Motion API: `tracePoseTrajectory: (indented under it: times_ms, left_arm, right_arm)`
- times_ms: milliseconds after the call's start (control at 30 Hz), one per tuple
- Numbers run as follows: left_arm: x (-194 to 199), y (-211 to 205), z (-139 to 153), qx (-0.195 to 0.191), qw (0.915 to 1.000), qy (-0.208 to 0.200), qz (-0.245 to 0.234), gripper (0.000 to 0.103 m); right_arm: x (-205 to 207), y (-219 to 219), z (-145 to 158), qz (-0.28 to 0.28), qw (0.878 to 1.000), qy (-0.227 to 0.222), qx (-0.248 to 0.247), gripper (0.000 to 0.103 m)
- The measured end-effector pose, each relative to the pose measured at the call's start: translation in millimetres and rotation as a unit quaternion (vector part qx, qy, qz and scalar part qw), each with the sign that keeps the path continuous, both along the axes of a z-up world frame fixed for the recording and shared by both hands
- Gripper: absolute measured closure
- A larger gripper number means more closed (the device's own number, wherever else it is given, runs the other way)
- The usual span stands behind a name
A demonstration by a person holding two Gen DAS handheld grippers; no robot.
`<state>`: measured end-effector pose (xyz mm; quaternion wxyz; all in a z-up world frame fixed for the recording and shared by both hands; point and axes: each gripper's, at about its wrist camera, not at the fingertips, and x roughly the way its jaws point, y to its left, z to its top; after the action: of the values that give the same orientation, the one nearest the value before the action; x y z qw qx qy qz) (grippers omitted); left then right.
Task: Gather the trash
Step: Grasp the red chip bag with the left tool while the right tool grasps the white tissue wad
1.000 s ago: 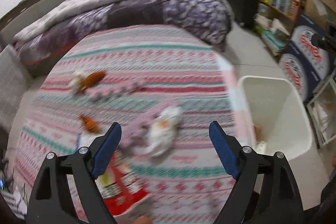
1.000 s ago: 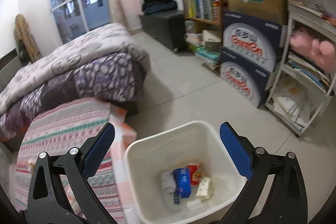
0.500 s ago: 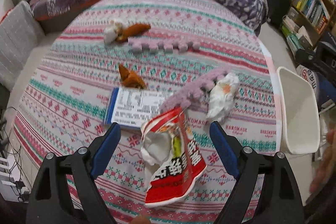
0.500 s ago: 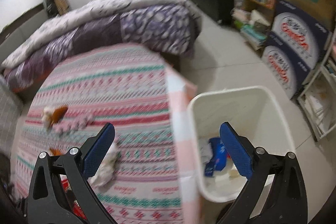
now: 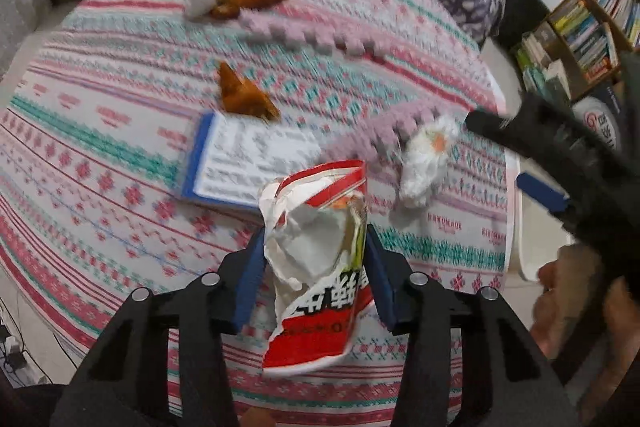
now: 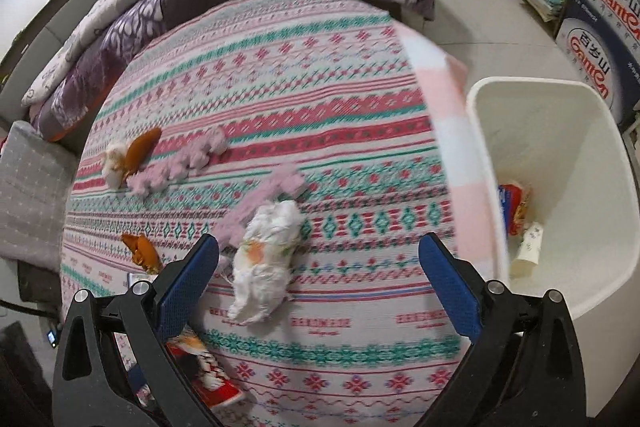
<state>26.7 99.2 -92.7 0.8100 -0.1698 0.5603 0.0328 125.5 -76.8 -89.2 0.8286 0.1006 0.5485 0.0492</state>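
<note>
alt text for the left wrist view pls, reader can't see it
The left tool is closed on a torn red-and-white snack bag over a patterned bedspread. Beyond lie a crumpled white wrapper, a blue-edged booklet and orange scraps; the right tool enters blurred.

I am reading large black Chinese characters on the red and white snack bag [image 5: 320, 267], though its crumpling is keeping me from making them out fully. On the patterned bedspread [image 6: 280, 75] I am seeing small woven words that look like "HANDMADE". The blue cardboard boxes [image 6: 600, 7] are showing red "GanTen" lettering with Chinese characters above. The blue-edged printed sheet [image 5: 248, 163] is carrying lines of text too blurred to read.
</note>
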Motion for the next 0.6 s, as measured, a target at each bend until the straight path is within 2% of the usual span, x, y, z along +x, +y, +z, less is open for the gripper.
tracePoseTrajectory:
  times_ms: [233, 367, 600]
  left_arm:
    - [-3.0, 41.8, 27.1, 0.005, 0.9973, -0.046, 0.057, 0.057]
    - [-3.0, 62.1, 39.6, 0.029, 0.9935, -0.070, 0.086, 0.057]
    - [0.5, 76.9, 37.1, 0.036, 0.9917, -0.070, 0.101, 0.057]
  right_arm:
    - [6.2, 16.6, -12.6, 0.017, 1.000, 0.015, -0.002, 0.008]
    - [7.7, 21.0, -18.3, 0.025, 0.999, 0.023, 0.004, 0.021]
    - [12.3, 24.4, -33.8, 0.021, 0.998, 0.050, 0.027, 0.039]
